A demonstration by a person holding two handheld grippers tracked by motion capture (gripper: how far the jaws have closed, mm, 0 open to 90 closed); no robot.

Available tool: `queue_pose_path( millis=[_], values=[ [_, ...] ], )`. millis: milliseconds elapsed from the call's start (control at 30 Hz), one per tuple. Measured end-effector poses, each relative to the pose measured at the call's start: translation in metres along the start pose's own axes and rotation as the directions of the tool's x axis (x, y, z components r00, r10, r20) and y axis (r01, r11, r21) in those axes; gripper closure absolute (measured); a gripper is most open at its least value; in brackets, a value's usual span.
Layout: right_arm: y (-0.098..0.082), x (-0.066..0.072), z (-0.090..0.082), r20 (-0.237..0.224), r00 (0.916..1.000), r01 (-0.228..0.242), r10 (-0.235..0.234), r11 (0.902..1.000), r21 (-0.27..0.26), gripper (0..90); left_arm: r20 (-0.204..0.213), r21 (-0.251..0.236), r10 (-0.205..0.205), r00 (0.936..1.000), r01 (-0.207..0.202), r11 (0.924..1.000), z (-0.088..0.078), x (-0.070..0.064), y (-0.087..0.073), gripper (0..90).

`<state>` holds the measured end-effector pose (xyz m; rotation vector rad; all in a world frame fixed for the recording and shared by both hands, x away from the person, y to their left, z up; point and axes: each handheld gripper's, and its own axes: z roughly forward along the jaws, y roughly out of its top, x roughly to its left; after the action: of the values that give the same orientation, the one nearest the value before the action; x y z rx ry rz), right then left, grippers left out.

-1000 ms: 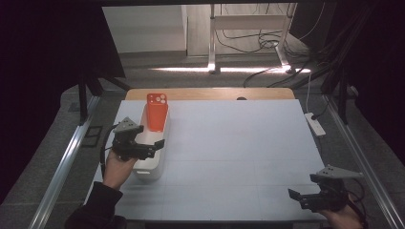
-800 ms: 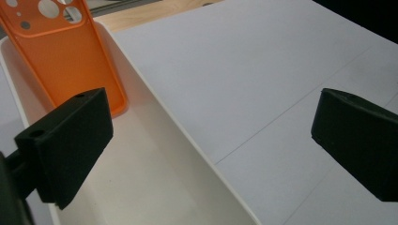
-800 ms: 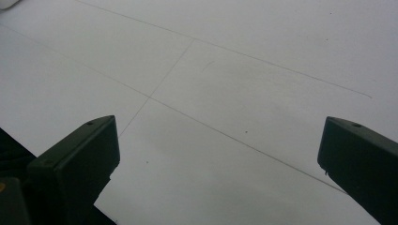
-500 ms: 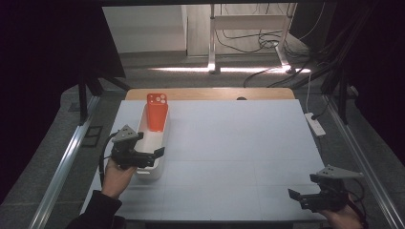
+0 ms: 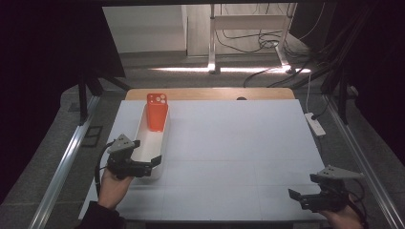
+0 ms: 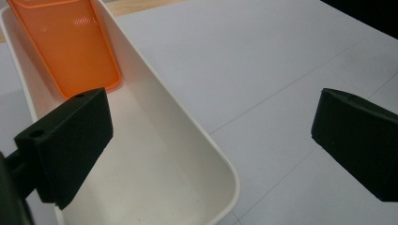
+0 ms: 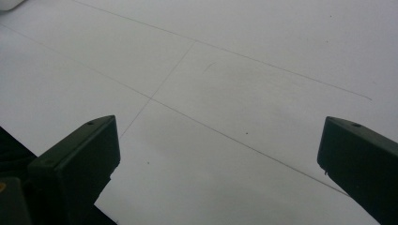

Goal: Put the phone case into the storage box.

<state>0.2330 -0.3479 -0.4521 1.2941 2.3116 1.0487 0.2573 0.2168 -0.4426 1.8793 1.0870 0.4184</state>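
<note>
A long white tray lies on the left of the white table, running away from me. An orange phone case leans upright against its far end, camera holes at the top. My left gripper hangs open at the tray's near end. In the left gripper view one jaw is over the inside of the tray and the other is over the table beyond its rim, with the orange case ahead; the left gripper holds nothing. My right gripper hovers open and empty near the front right corner, seen over bare table in the right gripper view.
A white power strip lies off the table's right edge. The wooden table edge shows beyond the white sheet. Metal rails run along both sides, and cables trail on the floor behind.
My left gripper has drawn back along the tray toward the person, from mid-tray to its near end, staying open. The right gripper has not moved.
</note>
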Motion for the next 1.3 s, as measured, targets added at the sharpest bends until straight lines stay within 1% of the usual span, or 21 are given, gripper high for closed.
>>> queue_pose_path(
  millis=[200,433,533,833,1067,1300],
  values=[
    [0.0,0.0,0.0,0.002,1.0,0.001,-0.001,1.0,0.002,0.1,-0.008,0.001,0.002,1.0,-0.002,1.0,-0.008,-0.005,-0.008,0.1],
    [0.0,0.0,0.0,0.002,1.0,0.002,-0.002,1.0,0.003,0.1,-0.008,-0.008,-0.006,1.0,0.006,0.9999,-0.016,-0.009,-0.016,0.1],
    [0.0,0.0,0.0,0.001,1.0,0.001,-0.001,1.0,0.003,0.1,-0.015,-0.007,-0.003,0.9999,0.003,1.0,-0.019,-0.011,-0.02,0.0],
    [0.0,0.0,0.0,0.002,1.0,0.001,-0.001,1.0,0.003,0.0,-0.027,-0.009,-0.008,0.9996,0.008,0.9999,-0.028,-0.013,-0.031,0.0],
    [0.0,0.0,0.0,0.002,1.0,0.001,-0.001,1.0,0.001,0.0,-0.025,-0.014,-0.016,0.9996,0.016,0.9998,-0.032,-0.013,-0.037,0.0],
    [0.0,0.0,0.0,0.003,1.0,0.001,-0.001,1.0,0.0,0.1,-0.044,-0.017,-0.025,0.9987,0.025,0.9996,-0.039,-0.015,-0.044,0.0]
  ],
)
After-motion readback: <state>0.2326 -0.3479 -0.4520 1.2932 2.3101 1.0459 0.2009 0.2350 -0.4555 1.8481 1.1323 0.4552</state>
